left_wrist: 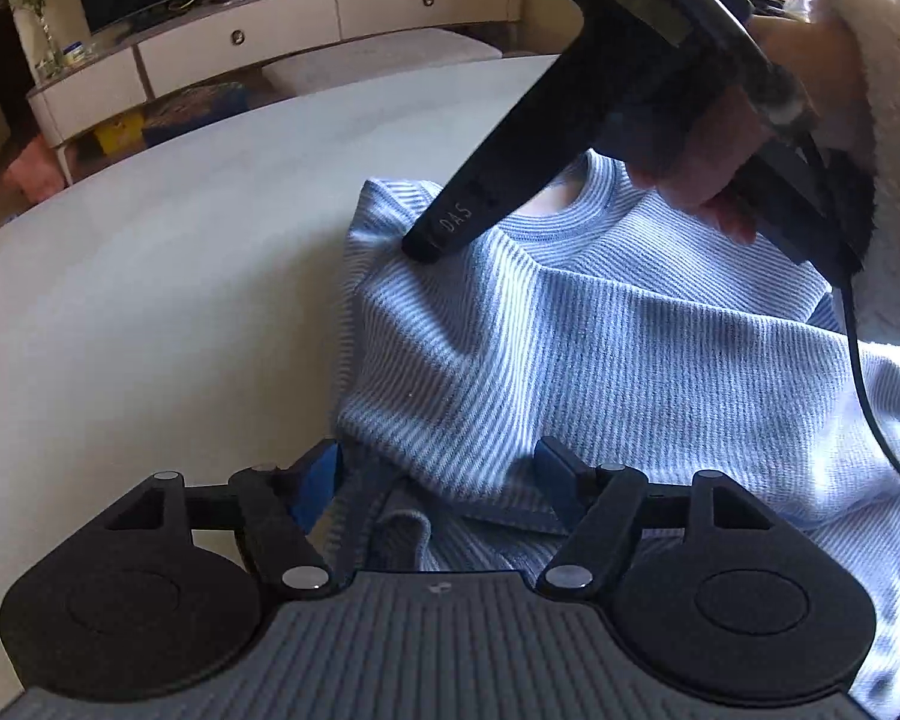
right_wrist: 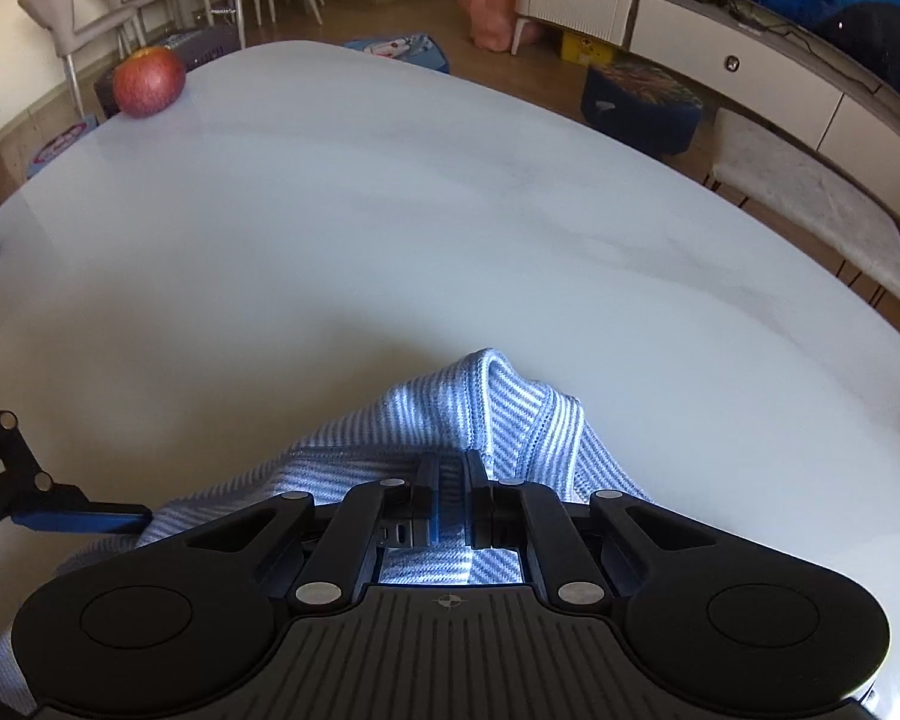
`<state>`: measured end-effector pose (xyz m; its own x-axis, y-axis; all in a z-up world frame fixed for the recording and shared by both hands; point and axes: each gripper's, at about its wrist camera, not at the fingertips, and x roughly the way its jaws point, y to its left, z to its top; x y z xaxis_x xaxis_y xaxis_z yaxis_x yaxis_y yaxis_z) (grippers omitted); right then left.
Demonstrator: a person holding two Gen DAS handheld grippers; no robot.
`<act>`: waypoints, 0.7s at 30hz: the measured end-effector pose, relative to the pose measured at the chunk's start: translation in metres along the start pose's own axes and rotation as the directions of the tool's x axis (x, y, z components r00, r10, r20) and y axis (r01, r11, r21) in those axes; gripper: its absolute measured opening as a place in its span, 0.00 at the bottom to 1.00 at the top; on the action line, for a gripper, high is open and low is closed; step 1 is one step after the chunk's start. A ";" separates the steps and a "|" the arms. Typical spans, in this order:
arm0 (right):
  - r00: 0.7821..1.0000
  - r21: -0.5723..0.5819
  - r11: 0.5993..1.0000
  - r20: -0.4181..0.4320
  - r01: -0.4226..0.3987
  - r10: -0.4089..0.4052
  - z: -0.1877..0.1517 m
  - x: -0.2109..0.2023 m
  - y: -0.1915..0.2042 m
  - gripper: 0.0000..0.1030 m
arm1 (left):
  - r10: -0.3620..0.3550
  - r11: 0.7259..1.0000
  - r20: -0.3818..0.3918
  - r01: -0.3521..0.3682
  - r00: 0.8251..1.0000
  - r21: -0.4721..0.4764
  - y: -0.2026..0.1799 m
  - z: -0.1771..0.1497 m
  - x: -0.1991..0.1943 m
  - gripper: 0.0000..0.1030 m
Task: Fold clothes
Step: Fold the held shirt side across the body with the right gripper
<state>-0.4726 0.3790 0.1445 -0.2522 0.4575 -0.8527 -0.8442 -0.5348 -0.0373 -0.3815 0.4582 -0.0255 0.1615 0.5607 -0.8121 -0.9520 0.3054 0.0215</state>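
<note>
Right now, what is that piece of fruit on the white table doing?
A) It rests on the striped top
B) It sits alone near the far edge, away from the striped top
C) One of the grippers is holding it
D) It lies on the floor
B: the red apple sits on the bare white table near its far edge, apart from the striped top.

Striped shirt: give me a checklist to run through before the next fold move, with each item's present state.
1. Right tool shut on the striped shirt: ok.
2. Left tool gripping the shirt: not ok, fingers spread, cloth between them.
3. Neckline visible: ok.
4. Shirt lying flat: not ok, bunched at the right tool.
5. Apple clear of the shirt: ok, far across the table.
6. Sleeves' positions: cannot tell.
</note>
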 end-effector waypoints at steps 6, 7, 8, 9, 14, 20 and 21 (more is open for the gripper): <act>0.999 -0.003 0.999 0.016 -0.035 0.035 -0.018 -0.037 0.009 0.14 | -0.034 0.999 -0.032 0.034 0.999 0.016 -0.008 -0.020 -0.042 0.67; 0.999 -0.013 0.999 0.021 -0.043 0.043 -0.025 -0.047 0.012 0.15 | -0.019 0.999 -0.039 0.021 0.999 0.039 -0.012 -0.026 -0.048 0.67; 0.998 -0.021 0.998 0.022 -0.053 0.053 -0.032 -0.057 0.016 0.18 | -0.006 0.998 -0.046 0.009 0.999 0.064 -0.017 -0.033 -0.054 0.67; 0.998 -0.031 0.997 0.015 -0.065 0.065 -0.041 -0.067 0.020 0.23 | 0.006 0.996 -0.054 -0.001 0.999 0.090 -0.021 -0.041 -0.061 0.67; 0.995 -0.096 0.991 -0.036 -0.091 0.088 -0.102 -0.112 0.045 0.29 | 0.037 0.985 -0.125 -0.015 0.991 0.173 -0.035 -0.080 -0.088 0.67; 0.994 -0.052 0.995 -0.072 -0.081 0.077 -0.183 -0.158 0.062 0.42 | 0.070 0.973 -0.180 -0.027 0.981 0.230 -0.050 -0.105 -0.110 0.70; 0.995 -0.048 0.996 -0.071 -0.071 0.067 -0.194 -0.165 0.064 0.43 | 0.071 0.971 -0.176 -0.027 0.982 0.238 -0.053 -0.107 -0.114 0.72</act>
<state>-0.3930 0.1314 0.1822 -0.2739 0.3690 -0.8882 -0.8006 -0.5992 -0.0020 -0.3775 0.2962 0.0039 0.0451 0.4363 -0.8987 -0.8667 0.4645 0.1820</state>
